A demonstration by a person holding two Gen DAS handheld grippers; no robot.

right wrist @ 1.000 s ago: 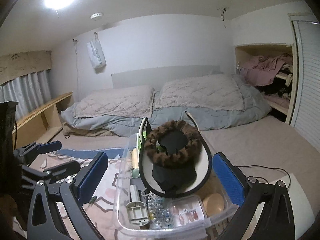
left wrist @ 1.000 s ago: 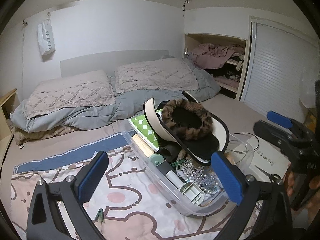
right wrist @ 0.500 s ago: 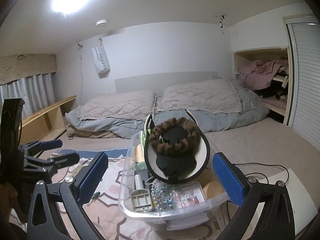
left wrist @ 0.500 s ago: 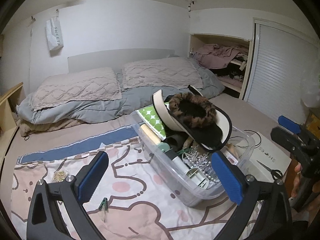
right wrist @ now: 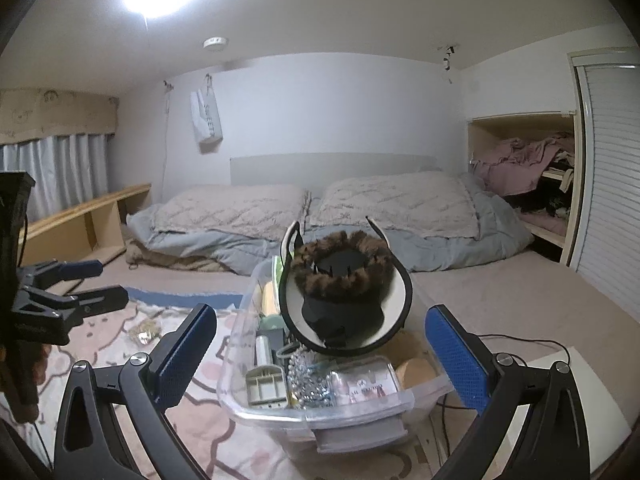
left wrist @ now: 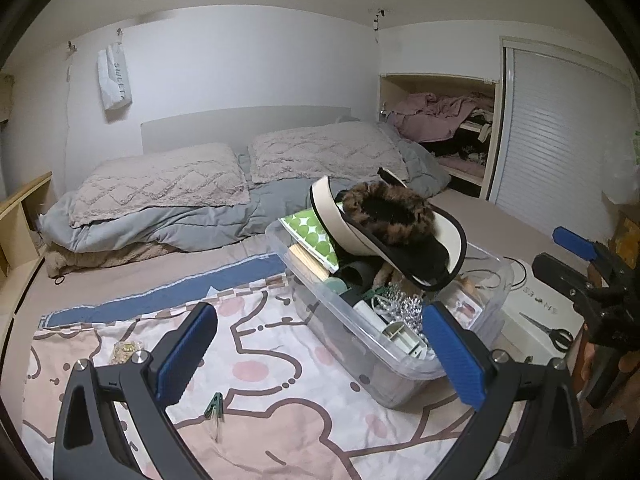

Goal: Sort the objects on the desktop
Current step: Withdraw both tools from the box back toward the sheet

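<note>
A clear plastic bin [left wrist: 400, 364] crammed with small objects sat on the bed, half on a pink patterned cloth [left wrist: 256, 412]. Left of the bin lay a green clip [left wrist: 214, 403]. The left claw [left wrist: 320, 354] and right claw [right wrist: 320, 354] hovered near the bin, both spread wide and holding nothing.

The white bag [left wrist: 114, 80] hanging on the wall at ten o'clock of the left wrist view reads "SWEET", running downward. In the right wrist view the same bag [right wrist: 208, 120] shows "SWEET" only partly. The white box [left wrist: 538, 308] at three o'clock bears letters too blurred to read.
</note>
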